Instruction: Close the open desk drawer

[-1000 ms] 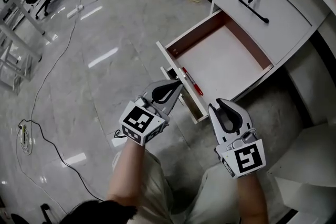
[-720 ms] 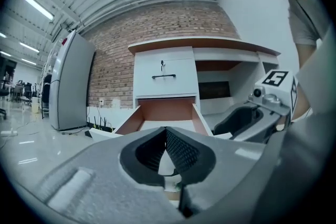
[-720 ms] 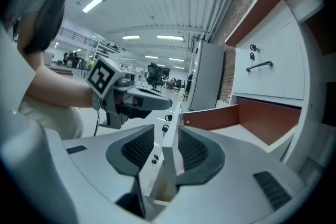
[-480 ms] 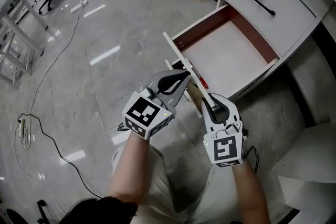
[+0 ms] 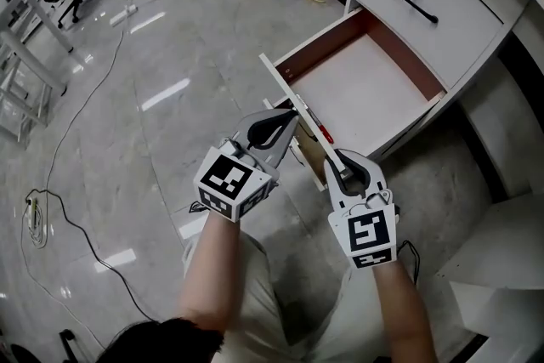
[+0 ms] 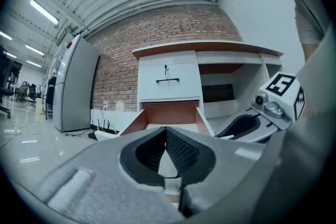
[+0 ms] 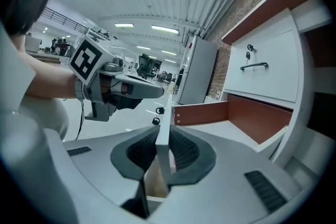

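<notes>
- Right gripper [image 5: 340, 170] is what has changed. A second ago it hung clear, near the right end of the drawer. Now it has come down and forward onto the drawer front [image 5: 279, 85], and its jaws have just been closing with that white panel's top edge between them. Its own view shows the ribbed pads [image 7: 181, 152] pressed against either face of the panel [image 7: 165, 113], about half apart, so it looks like a firm pinch.
- White desk [image 5: 476, 21] stands at the far right. Its upper drawer is shut, with a black handle [image 5: 412, 0] across its face.
- Lower drawer [image 5: 408, 55] is pulled well out toward the person, with red-brown inner walls and a bare white floor. It looks about as far out as it was a second ago, so I'd say no closing has begun.
- Left gripper [image 5: 276, 130] hovers just beside the near face of the drawer front, left of the right gripper. Its jaws are fully together with nothing between them [image 6: 167, 149], as they were a second ago.
- Red pen-like thing [image 5: 324, 133] lies inside the drawer against the front; I cannot tell more.
- With a grip on the panel, the task seems ready for its one real move: a straight push toward the desk. The pinch sits toward the right end rather than the middle, so the drawer might skew and bind.
</notes>
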`<state>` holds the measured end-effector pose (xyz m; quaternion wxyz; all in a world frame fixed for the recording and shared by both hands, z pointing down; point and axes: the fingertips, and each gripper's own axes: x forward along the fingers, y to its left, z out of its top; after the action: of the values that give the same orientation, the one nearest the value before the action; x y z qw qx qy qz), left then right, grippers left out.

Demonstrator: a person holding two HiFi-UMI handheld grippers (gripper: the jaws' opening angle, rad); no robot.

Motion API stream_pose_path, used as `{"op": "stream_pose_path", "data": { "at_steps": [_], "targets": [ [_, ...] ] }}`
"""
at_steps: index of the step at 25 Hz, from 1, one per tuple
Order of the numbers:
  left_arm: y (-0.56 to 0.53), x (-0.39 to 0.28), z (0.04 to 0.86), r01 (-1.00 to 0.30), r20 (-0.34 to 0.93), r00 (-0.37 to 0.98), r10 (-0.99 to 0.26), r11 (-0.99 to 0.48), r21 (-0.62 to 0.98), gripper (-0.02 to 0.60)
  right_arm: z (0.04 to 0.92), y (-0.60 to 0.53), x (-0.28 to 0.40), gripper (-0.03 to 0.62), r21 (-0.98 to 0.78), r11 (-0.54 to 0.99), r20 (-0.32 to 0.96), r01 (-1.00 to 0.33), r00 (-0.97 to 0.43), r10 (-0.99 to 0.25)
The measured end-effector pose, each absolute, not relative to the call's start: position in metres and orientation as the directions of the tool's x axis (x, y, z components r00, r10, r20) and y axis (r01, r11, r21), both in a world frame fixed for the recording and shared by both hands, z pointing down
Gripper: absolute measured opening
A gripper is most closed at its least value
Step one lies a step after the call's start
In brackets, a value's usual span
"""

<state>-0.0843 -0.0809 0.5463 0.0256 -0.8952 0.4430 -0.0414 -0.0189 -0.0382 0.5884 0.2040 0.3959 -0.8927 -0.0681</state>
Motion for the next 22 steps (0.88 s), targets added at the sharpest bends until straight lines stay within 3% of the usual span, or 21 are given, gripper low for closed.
{"op": "stream_pose_path", "data": {
  "at_steps": [14, 22],
  "targets": [
    [-0.082, -0.061, 0.581, -0.739, 0.183, 0.643, -0.743, -0.665, -0.103, 0.008, 0.530, -0.056, 0.007, 0.063, 0.068, 0.673, 0.226, -0.736, -0.646, -0.729],
    [-0.104, -0.042, 0.569, -0.760, 0.097, 0.643, -0.760, -0.649, -0.041, 0.008, 0.511, -0.067, 0.020, 0.063, -0.029, 0.673, 0.181, -0.739, -0.667, -0.723]
  ]
}}
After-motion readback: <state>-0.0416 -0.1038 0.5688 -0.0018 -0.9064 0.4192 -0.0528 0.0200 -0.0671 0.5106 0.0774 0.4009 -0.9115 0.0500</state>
